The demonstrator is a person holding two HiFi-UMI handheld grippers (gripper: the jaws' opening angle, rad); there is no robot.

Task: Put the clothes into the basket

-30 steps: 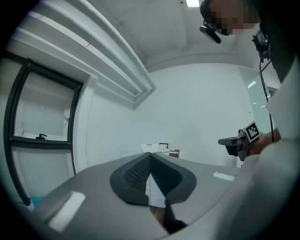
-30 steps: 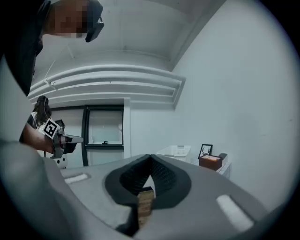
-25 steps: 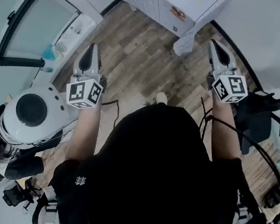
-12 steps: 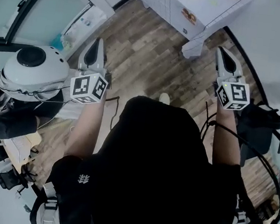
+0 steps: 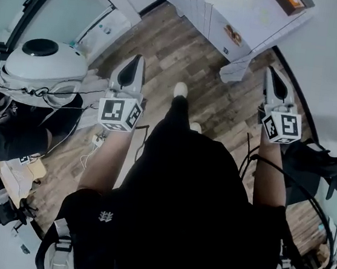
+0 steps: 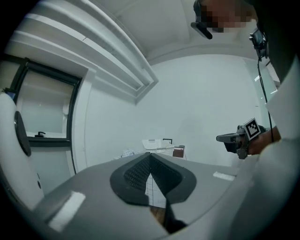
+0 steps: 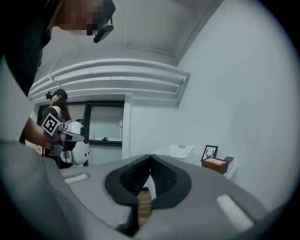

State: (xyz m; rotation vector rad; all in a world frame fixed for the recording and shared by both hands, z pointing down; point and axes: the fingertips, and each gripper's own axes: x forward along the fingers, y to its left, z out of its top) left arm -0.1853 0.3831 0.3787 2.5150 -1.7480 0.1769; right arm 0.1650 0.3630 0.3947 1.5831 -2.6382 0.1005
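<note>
**A:** Setting?
**B:** A room with a wood-plank floor [image 5: 185, 47] and pale walls. A dark-framed window [image 5: 58, 17] shows at the head view's upper left. A white cabinet [image 5: 242, 30] stands against the far wall.

**A:** Basket position?
**B:** The white basket [image 7: 180, 151] sits on the cabinet top, toward its left end as the right gripper view shows it. A picture frame [image 7: 211, 153] and an orange-topped box [image 7: 216, 164] stand toward the right end. The basket's inside is not visible.

**A:** Clothes?
**B:** They cannot be made out in any view.

**A:** Left tool?
**B:** The left tool [image 5: 134, 66] is held roughly level above the floor, apart from the cabinet. Its pads [image 6: 136, 171] are clenched tip to tip with nothing between them.

**A:** Right tool?
**B:** The right tool [image 5: 273, 80] is also level, on the operator's other side, nearer the cabinet's front corner. Its pads [image 7: 129, 178] are pressed together and empty.

**A:** Anything else?
**B:** The operator wears a black top, with one pale shoe [image 5: 180, 89] forward on the floor between the two tools. A second person [image 5: 16, 136] in dark clothing is at the left edge, beside a white rounded shell [image 5: 42, 67]. A pale cable [image 5: 97, 146] lies on the floor nearby.
</note>
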